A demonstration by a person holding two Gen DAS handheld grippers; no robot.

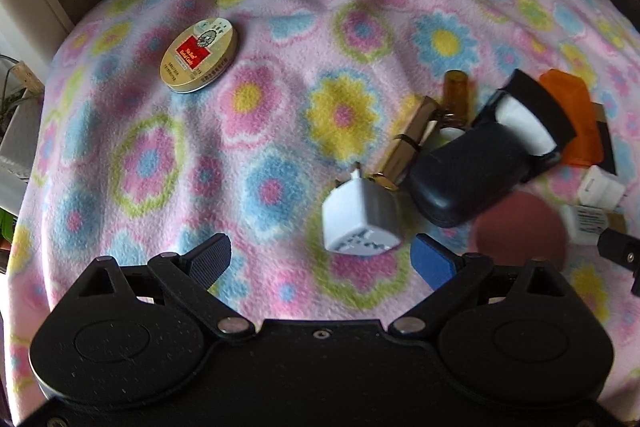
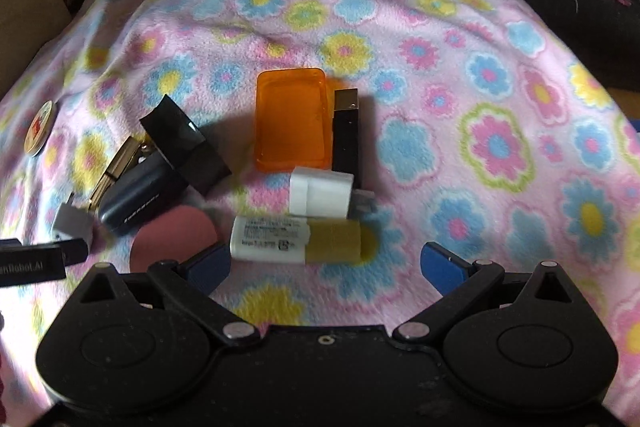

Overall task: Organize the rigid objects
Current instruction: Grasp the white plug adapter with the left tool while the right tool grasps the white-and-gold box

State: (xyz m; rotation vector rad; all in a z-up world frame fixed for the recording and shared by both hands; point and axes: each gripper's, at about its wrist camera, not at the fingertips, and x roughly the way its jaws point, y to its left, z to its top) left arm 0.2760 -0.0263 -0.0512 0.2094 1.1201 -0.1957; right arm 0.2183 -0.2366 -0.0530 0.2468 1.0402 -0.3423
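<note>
Pink floral blanket [image 2: 440,75] — orange box [image 2: 290,119]

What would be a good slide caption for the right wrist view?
Open right gripper hovers over a floral fleece blanket, facing an orange plastic box, white charger and black USB stick.

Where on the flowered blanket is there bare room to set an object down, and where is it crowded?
Free: the wide stretch of blanket between the oval tin and the white adapter, and the blanket right of the black USB stick. Crowded: the cluster around the dark case, orange box, white charger and pink disc.
</note>
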